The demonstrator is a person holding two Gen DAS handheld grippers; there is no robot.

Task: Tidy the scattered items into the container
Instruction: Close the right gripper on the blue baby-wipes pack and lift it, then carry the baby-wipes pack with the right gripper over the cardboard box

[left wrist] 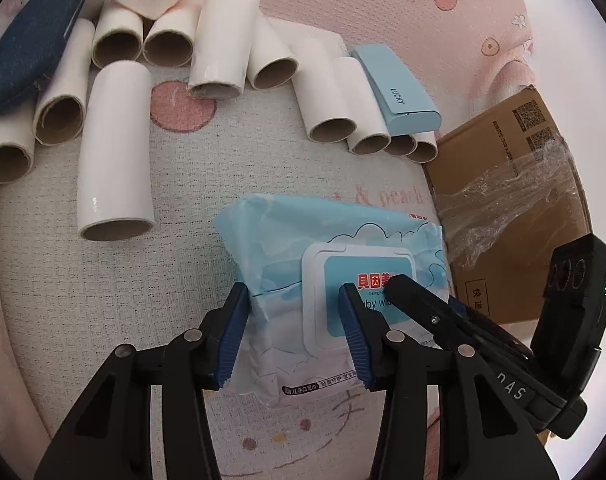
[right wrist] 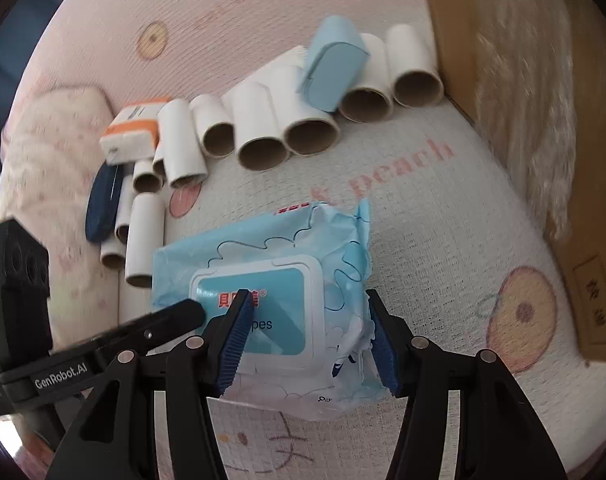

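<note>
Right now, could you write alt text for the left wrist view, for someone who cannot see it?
A pale blue pack of baby wipes lies on a patterned mat, with the left gripper straddling one end. Behind it lie white cardboard tubes, and a cardboard box stands at right.

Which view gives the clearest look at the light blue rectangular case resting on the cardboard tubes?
The left wrist view: the light blue rectangular case lies sharp, its top face and lettering visible. The right wrist view shows it end-on and slightly blurred.
</note>
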